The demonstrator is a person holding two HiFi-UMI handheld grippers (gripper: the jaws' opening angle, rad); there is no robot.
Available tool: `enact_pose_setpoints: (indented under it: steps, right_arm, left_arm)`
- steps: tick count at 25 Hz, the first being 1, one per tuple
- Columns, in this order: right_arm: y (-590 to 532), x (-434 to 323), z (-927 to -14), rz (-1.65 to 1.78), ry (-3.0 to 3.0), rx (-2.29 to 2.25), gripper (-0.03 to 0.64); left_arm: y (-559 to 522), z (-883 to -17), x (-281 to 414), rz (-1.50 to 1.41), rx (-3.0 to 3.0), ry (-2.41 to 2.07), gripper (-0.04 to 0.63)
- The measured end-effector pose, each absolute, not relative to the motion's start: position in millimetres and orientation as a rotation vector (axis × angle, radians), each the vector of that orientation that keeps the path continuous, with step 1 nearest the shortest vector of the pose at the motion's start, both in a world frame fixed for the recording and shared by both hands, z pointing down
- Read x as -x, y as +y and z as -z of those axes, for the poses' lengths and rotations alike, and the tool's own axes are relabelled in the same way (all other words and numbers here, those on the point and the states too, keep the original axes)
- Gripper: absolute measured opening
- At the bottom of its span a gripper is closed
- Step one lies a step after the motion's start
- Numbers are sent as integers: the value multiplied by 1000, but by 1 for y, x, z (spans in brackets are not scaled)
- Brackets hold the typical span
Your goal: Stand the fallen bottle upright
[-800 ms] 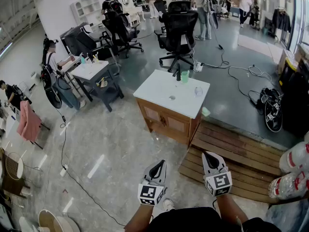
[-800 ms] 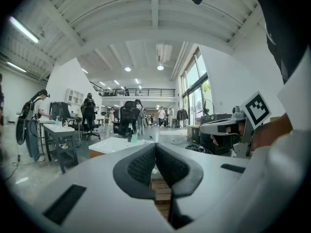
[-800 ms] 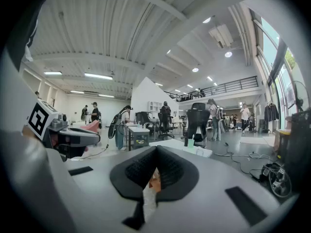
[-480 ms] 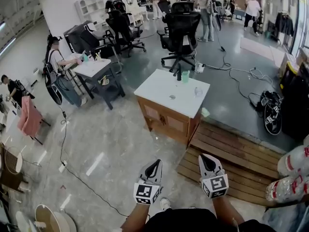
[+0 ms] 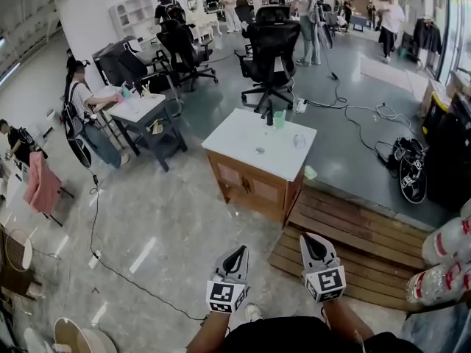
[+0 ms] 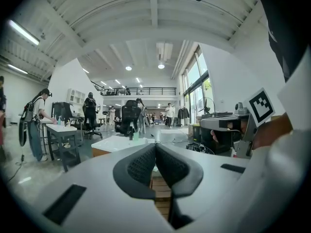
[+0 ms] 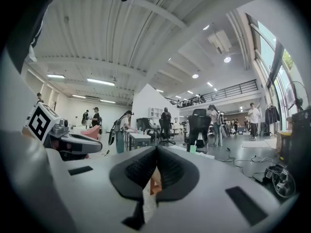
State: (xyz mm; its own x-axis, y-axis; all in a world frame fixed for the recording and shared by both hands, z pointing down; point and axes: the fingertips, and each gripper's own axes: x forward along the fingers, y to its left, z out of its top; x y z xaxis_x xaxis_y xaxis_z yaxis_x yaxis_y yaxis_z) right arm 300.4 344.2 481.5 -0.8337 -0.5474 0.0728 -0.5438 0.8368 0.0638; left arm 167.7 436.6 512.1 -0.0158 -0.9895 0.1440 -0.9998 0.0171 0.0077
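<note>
At the far left a person (image 5: 76, 94) stands at a grey desk (image 5: 140, 110). Right of it, further back, is a black chair (image 5: 271, 41). In the middle of the floor stands a wooden cabinet (image 5: 250, 186) with a white top (image 5: 239, 137). On that top are a dark tap (image 5: 269, 112), a green cup (image 5: 280, 118) just beside it, and, nearer the right edge, the bottle (image 5: 298, 140). It shows only as a small clear shape, too small to tell whether it lies or stands. It is well apart from both grippers.

Low in the head view the left gripper (image 5: 237, 254) is held over the stone floor, clenched. Its own view shows the two dark pads (image 6: 141, 166) pressed together at the tips with nothing between them. The right gripper (image 5: 316, 244) is just beside it, over the near edge of a slatted wooden platform (image 5: 360, 230), and is clenched too, its pads (image 7: 170, 171) meeting on nothing. Both point toward the cabinet.

At the right edge lie clear jugs (image 5: 445, 259) with red labels.
</note>
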Motion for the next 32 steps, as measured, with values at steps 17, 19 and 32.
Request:
enact_pose_setpoints:
  steps: [17, 19, 32]
  right_arm:
    - [334, -201, -475, 106, -2985, -955, 598]
    - [327, -193, -477, 84, -2966, -978, 598]
    - [245, -134, -494, 77, -2907, -979, 598]
  left_arm:
    - [438, -516, -68, -145, -2145, -2159, 17]
    - [435, -517, -60, -140, -2143, -2153, 17]
    - [383, -535, 7, -202, -2102, -2125, 17]
